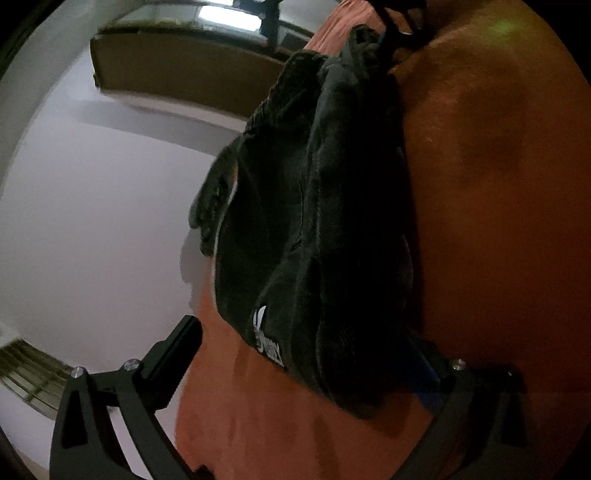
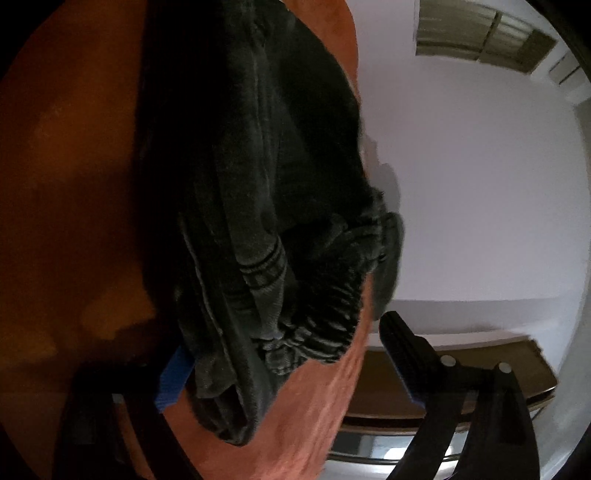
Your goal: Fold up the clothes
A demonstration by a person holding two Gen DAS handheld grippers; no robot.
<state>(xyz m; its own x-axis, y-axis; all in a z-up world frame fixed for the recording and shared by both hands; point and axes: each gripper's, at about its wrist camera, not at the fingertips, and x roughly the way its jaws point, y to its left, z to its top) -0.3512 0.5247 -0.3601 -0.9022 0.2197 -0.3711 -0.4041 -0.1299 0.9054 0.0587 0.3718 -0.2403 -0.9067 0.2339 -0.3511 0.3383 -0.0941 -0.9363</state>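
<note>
A dark grey-black garment with a small white logo lies bunched on an orange cloth surface. My left gripper is open, its left finger clear of the fabric and its right finger at the garment's near edge. In the right wrist view the garment shows its elastic ribbed waistband. My right gripper is open around the waistband end, with the blue-padded left finger beside the fabric and the right finger apart from it.
A pale wall fills the side of both views. A brown wooden ledge and a window sit beyond the orange surface. A slatted vent is high on the wall in the right wrist view.
</note>
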